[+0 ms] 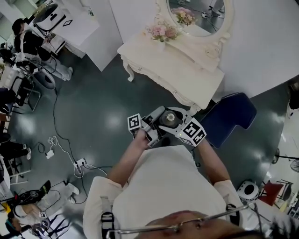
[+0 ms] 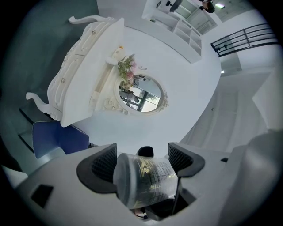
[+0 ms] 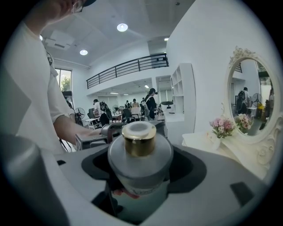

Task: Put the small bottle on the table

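Note:
The small bottle (image 1: pixel 169 118) is a frosted glass cylinder with a gold cap, held close to my chest between both grippers. In the right gripper view the bottle (image 3: pixel 140 159) sits cap outward, and my right gripper (image 3: pixel 140 167) is shut on its body. In the left gripper view the bottle (image 2: pixel 148 178) lies crosswise, and my left gripper (image 2: pixel 141 165) is closed with both pads against it. From the head camera, my left gripper (image 1: pixel 158 123) and right gripper (image 1: pixel 178 124) meet at the bottle. The white dressing table (image 1: pixel 187 70) stands ahead, well apart from the bottle.
The table carries an oval mirror (image 1: pixel 196 14) and a pink flower bunch (image 1: pixel 161 31). A blue chair (image 1: pixel 231 116) stands at its right front. Cables and a power strip (image 1: pixel 80 163) lie on the dark floor to the left, where people sit at desks (image 1: pixel 25 42).

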A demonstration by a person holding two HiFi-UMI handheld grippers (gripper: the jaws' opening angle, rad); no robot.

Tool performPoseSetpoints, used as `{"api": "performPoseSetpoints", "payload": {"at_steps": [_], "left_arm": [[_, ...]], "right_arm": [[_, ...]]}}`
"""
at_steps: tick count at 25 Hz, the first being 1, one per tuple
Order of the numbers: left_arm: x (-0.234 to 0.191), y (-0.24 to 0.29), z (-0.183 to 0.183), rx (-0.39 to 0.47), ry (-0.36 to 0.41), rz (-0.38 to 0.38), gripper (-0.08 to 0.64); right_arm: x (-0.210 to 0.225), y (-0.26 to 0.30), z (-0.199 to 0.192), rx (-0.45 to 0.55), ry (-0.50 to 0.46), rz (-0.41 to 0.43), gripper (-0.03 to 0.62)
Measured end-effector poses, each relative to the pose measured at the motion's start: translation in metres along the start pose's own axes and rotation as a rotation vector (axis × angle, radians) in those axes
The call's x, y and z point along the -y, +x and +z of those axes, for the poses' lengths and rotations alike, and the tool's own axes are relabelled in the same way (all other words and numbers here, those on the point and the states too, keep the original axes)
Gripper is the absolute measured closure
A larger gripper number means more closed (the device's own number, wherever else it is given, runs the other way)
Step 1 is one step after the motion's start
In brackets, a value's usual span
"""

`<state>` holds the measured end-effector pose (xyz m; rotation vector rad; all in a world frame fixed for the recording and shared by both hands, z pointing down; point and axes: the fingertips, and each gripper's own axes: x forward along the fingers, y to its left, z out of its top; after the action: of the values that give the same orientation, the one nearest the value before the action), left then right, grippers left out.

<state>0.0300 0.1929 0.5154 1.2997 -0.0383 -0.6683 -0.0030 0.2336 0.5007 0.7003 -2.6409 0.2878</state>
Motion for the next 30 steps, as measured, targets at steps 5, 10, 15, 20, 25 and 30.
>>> {"api": "performPoseSetpoints", "payload": {"at_steps": [5, 10, 15, 20, 25, 30], "left_arm": [[-0.014, 0.033, 0.005, 0.023, -0.010, -0.010, 0.201], [-0.023, 0.059, 0.008, 0.036, -0.019, -0.009, 0.201], [-0.028, 0.070, 0.020, 0.044, -0.025, -0.007, 0.201], [-0.029, 0.074, 0.040, 0.046, -0.042, -0.008, 0.201], [-0.025, 0.074, 0.070, 0.034, -0.072, -0.009, 0.201], [-0.013, 0.082, 0.113, -0.013, -0.089, 0.008, 0.201]], "right_arm": [[0.032, -0.016, -0.006, 0.004, -0.001, 0.012, 0.244], [0.056, -0.030, -0.009, 0.006, 0.009, 0.022, 0.245], [0.073, -0.027, -0.009, 0.009, 0.021, 0.021, 0.244], [0.088, -0.013, -0.007, -0.001, 0.029, 0.015, 0.244], [0.105, 0.013, 0.001, -0.008, 0.049, -0.006, 0.245], [0.134, 0.047, 0.018, -0.001, 0.070, -0.056, 0.245]]}}
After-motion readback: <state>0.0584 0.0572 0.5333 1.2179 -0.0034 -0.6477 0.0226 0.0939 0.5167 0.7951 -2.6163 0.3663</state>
